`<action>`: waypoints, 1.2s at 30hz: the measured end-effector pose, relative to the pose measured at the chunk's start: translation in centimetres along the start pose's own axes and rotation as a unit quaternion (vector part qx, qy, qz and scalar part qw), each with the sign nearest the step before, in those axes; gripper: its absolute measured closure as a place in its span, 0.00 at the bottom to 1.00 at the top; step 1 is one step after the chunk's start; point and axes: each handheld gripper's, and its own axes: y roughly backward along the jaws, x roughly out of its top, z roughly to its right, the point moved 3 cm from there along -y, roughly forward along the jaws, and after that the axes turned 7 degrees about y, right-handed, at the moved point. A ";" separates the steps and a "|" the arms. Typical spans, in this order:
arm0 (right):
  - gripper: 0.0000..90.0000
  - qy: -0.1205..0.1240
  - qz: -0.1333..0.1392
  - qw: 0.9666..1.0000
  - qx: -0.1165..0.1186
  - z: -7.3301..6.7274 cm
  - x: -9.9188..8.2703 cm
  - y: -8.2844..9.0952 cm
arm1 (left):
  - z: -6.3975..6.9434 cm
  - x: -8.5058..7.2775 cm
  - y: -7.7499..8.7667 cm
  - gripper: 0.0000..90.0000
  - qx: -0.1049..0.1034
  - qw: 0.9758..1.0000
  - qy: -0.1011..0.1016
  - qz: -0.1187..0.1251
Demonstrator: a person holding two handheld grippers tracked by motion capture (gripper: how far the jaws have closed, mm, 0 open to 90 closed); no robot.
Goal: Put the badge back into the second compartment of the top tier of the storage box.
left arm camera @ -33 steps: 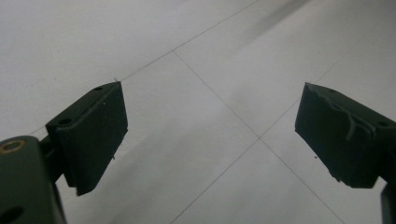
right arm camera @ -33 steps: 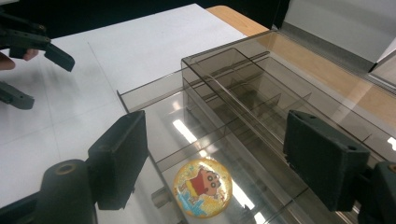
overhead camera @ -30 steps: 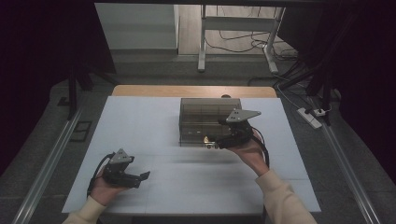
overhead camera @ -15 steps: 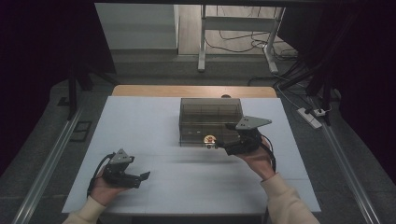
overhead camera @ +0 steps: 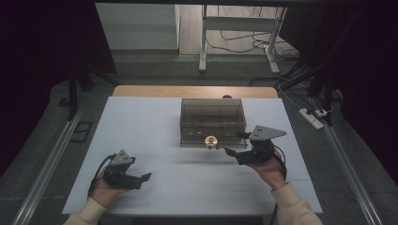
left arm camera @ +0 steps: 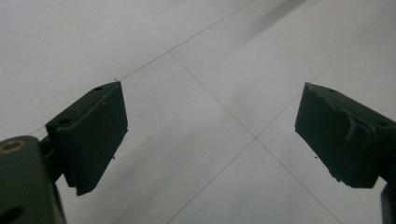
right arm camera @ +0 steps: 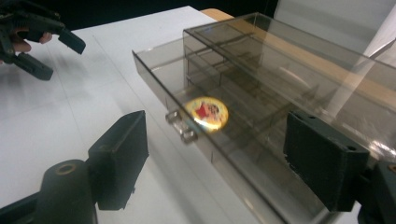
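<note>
Since a second ago the right gripper (overhead camera: pixel 236 146) has drawn back from the front of the smoky clear drawer box (overhead camera: pixel 212 120) toward the table's right side, and now hovers just beside its front right corner with jaws spread and nothing between them, held by a hand with the wrist angled inward. One box stands at mid-table on the white table (overhead camera: pixel 141 122), and the left gripper (overhead camera: pixel 141 178) rests low near the front left, jaws likewise spread and empty. Looking along the right gripper's jaws reveals a round yellow sticker with a red figure (right arm camera: pixel 206 112) and a small clear handle (right arm camera: pixel 180 126) on the drawer front, while the left gripper view adds thin seam lines (left arm camera: pixel 219 105) crossing the tabletop.

The drawer box (right arm camera: pixel 280 93) runs off the frame's right edge.
</note>
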 end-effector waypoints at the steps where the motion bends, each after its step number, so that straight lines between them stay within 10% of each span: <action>1: 0.24 0.000 -0.001 1.000 -0.002 0.0 -0.3 0.2 | 0.0 0.0 0.0 0.11 0.000 1.000 -0.001 0.000; 36: 0.23 -0.054 -0.046 0.996 -0.051 1.3 -8.9 4.5 | 0.3 -0.1 -0.1 0.10 -0.001 1.000 -0.001 0.001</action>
